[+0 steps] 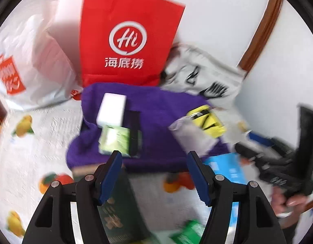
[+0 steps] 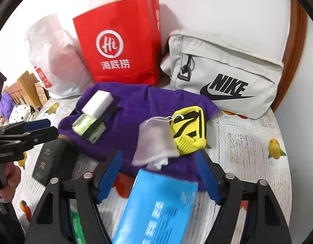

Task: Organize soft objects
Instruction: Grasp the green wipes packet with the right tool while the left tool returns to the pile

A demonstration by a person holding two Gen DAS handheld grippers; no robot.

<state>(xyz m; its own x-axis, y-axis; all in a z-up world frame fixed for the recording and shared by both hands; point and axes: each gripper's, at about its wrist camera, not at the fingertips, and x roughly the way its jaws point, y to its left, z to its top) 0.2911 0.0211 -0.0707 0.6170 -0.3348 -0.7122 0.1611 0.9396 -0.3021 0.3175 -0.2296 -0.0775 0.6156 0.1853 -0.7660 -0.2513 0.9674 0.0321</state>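
A purple towel [image 1: 156,109] [image 2: 132,99] lies spread on the fruit-print tablecloth [image 2: 248,142]. On it rest a white sponge block [image 1: 111,109] [image 2: 97,102], a green pack [image 1: 113,140] [image 2: 87,125] with a black strip, a white mesh pouch [image 1: 191,138] [image 2: 154,140] and a yellow and black mesh item [image 1: 207,122] [image 2: 189,130]. My left gripper [image 1: 154,156] hangs open over the towel's near edge, holding nothing. My right gripper [image 2: 158,156] is open above a blue pack [image 2: 156,207], its jaws empty.
A red paper bag [image 2: 119,44], a grey Nike bag [image 2: 223,75] and a white plastic bag [image 2: 54,57] stand against the wall behind the towel. A dark green box [image 1: 115,203] and a green packet [image 1: 189,231] lie near me. A hand holds the left gripper [image 2: 34,130].
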